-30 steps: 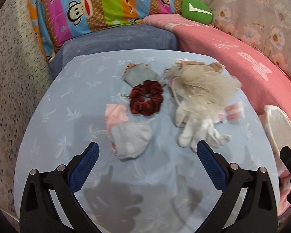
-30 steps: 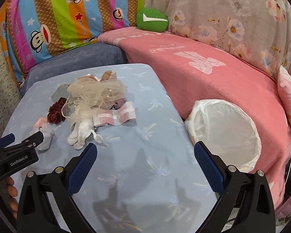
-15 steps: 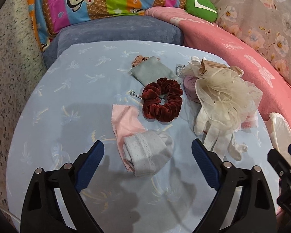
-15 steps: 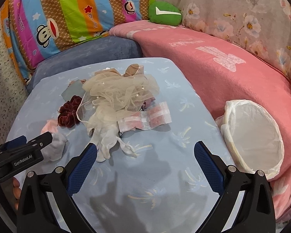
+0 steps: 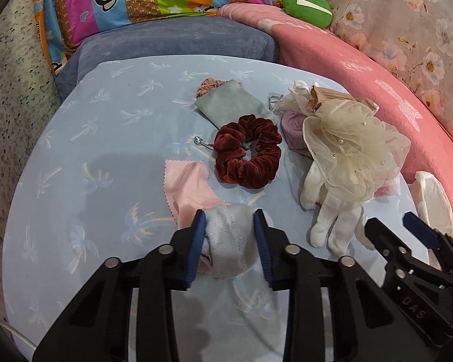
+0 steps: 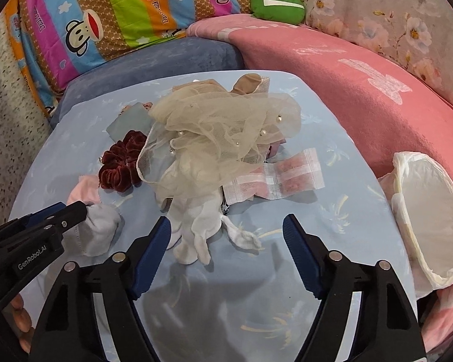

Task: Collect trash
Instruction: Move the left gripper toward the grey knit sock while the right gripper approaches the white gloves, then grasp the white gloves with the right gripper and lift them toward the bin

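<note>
My left gripper is shut on a balled grey-white sock lying on the light blue table; the sock also shows in the right wrist view. A pink cloth lies under and beside it. My right gripper is open and empty, its fingers on either side of the tips of a white glove. A white-lined trash bin stands off the table's right edge.
On the table lie a dark red scrunchie, a grey pouch, cream tulle and a pink-white packet. A pink blanket and patterned cushions surround the table.
My left gripper moved forward over the sock and closed on it. My right gripper moved forward and left to the white glove and stays open.
</note>
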Available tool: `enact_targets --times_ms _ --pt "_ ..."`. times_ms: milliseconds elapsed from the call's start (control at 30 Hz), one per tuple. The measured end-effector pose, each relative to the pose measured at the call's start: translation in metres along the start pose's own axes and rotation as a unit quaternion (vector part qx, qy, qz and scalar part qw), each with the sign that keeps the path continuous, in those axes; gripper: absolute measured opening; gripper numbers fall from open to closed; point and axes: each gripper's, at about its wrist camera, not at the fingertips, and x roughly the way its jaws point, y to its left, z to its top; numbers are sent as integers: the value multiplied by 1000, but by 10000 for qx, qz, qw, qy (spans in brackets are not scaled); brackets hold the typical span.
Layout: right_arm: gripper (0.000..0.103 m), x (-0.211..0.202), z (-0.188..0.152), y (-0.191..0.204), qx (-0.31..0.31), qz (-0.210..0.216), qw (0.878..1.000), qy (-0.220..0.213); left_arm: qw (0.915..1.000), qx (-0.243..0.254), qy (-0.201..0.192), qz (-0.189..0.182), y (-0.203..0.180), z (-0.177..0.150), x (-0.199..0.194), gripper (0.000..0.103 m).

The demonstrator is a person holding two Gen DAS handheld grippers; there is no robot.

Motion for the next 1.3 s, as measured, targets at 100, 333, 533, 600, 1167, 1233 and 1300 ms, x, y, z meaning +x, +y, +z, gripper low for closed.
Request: enact_targets --times_ms 100,333,533,600,1167,1233,1300 --pt "49 9 -2 2 36 111 9998 148 10000 8 -12 -19 -1 -1 -2 23" --pt "4 11 -8 4 84 478 9983 307 9999 22 -67 -111 0 -4 -12 7" --pt "3 -13 -8 6 64 659 9978 76 9998 29 -112 -167 0 -8 -21 6" --pt "3 -22 -7 5 65 716 9974 4 9997 46 -135 -189 -2 -8 -26 6" --pt "3 -127 17 -52 384 629 9912 -1098 9924 656 -754 -724 -74 8 -73 3" --pt "3 -136 19 -67 487 546 9902 -1187 9910 734 -802 -786 -87 9 -75 4" --pt "3 -142 19 -82 555 429 9896 -1256 9898 788 -789 -886 -101 8 -74 4"
